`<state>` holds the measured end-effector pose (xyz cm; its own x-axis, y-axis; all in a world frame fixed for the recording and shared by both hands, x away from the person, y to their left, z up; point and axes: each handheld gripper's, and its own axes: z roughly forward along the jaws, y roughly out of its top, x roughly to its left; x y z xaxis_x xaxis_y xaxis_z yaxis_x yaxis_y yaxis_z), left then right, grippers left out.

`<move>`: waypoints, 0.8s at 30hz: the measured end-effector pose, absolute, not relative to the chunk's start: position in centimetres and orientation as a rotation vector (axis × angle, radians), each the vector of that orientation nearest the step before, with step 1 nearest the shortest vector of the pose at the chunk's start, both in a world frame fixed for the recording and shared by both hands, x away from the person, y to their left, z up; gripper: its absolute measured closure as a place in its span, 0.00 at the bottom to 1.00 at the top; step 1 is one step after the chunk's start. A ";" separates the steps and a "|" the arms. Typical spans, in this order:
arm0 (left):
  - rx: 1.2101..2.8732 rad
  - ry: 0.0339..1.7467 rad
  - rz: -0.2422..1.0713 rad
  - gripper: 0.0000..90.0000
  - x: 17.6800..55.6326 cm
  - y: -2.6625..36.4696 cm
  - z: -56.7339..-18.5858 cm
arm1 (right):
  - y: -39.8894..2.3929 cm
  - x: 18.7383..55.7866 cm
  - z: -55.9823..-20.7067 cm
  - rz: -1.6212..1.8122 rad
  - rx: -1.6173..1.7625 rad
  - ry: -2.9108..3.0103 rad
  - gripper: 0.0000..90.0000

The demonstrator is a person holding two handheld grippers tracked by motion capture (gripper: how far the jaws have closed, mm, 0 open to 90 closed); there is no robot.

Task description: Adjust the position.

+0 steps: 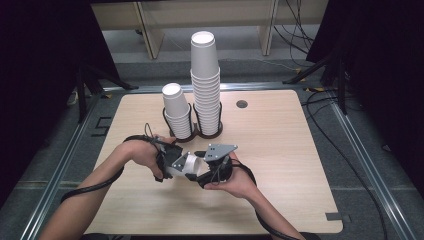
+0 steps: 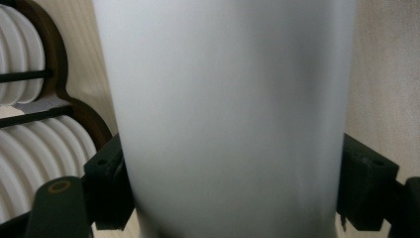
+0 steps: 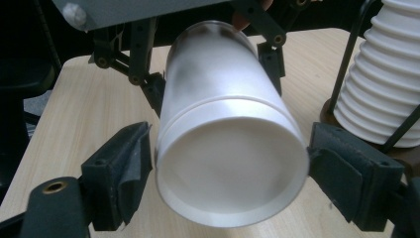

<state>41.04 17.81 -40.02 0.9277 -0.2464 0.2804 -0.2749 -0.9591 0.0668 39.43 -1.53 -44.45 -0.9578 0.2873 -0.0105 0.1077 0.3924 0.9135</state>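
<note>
Nearest to me, between my two forearms, lies one loose white paper cup, held on its side above the front middle of the wooden surface. My left hand-held gripper is clenched on its wall; in the left gripper view the cup stands between the two black pads, both pressed against it. My right hand-held gripper faces it from the other end. In the right gripper view I look at the cup's recessed bottom end, with one pad just beside it on each side. The right-hand pad seems to touch the rim, while the left-hand pad stands a little off it, so this hand-held gripper is not yet gripping.

I count two hand-held grippers, one in each of my hands, and one cup shared between them. Whether a second cup is nested inside it I cannot tell.

Farther back, near the middle of the surface, stands one dark holder with two round rings side by side. Each ring holds one stack of white cups, placed upside down. That makes two stacks: a short stack in the left ring and a tall stack in the right ring, rising well above its neighbour. Their ribbed rims are too many and too small for me to count.

One small dark round hole sits in the surface to the right of the holder.
</note>
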 end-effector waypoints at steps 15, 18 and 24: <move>2.975 -0.409 0.409 0.21 41.1 17.7 -40.1 | -1.1 39.5 -44.9 1.598 0.343 2.493 0.25; 2.978 -0.417 0.406 0.21 41.0 17.6 -40.1 | -1.0 39.5 -45.0 1.603 0.353 2.489 0.26; 2.976 -0.420 0.405 0.21 41.0 17.5 -40.2 | -0.9 39.5 -45.2 1.613 0.352 2.484 0.26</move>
<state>40.98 17.50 -40.21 0.9261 -0.2568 0.2766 -0.2857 -0.9558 0.0694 39.53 -0.86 -45.23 -0.9598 0.2808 -0.0049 0.1097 0.3911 0.9138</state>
